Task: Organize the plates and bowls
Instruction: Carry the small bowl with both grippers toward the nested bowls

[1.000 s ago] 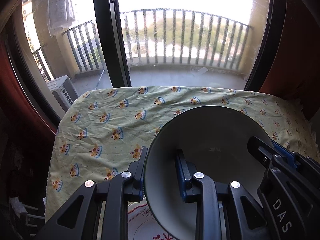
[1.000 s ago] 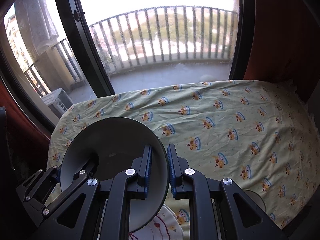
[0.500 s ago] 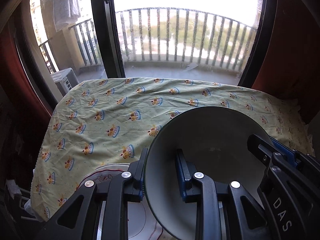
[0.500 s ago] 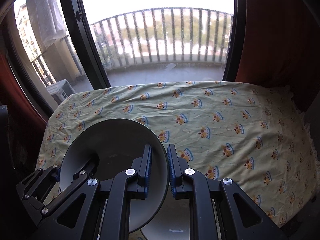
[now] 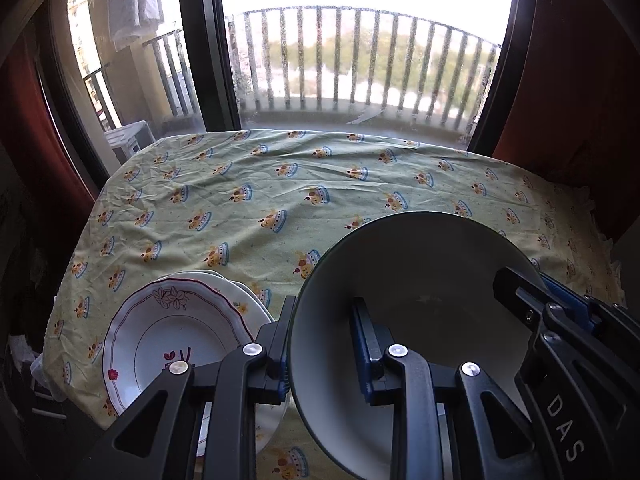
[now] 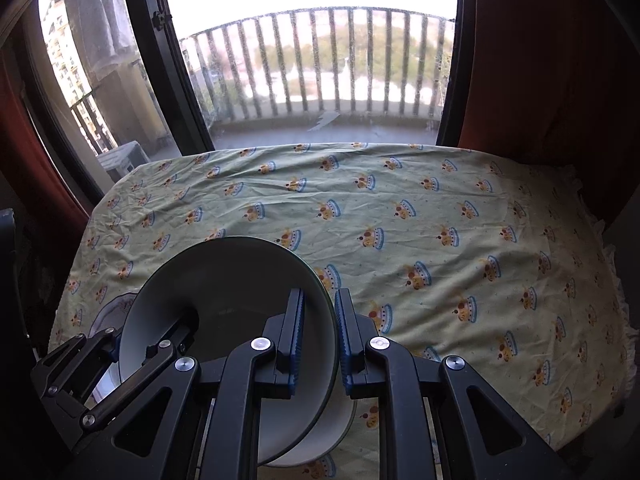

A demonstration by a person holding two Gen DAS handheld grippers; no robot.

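Note:
A grey bowl (image 5: pixel 420 300) is held in the air by both grippers, one on each side of its rim. My left gripper (image 5: pixel 322 344) is shut on the bowl's left rim. My right gripper (image 6: pixel 318 336) is shut on the bowl's right rim (image 6: pixel 240 300). A stack of white floral plates (image 5: pixel 172 332) lies on the table at the near left, below and left of the bowl. Another white bowl (image 6: pixel 320 436) sits under the held bowl, mostly hidden.
The table wears a yellow-green cloth with crown prints (image 6: pixel 420 232). A window with a dark frame (image 5: pixel 208 48) and balcony railing stands behind the far edge. Red curtains (image 6: pixel 540 60) hang at both sides.
Both grippers have pulled back and up with the bowl. The floral plates and the lower white bowl have come into view beneath.

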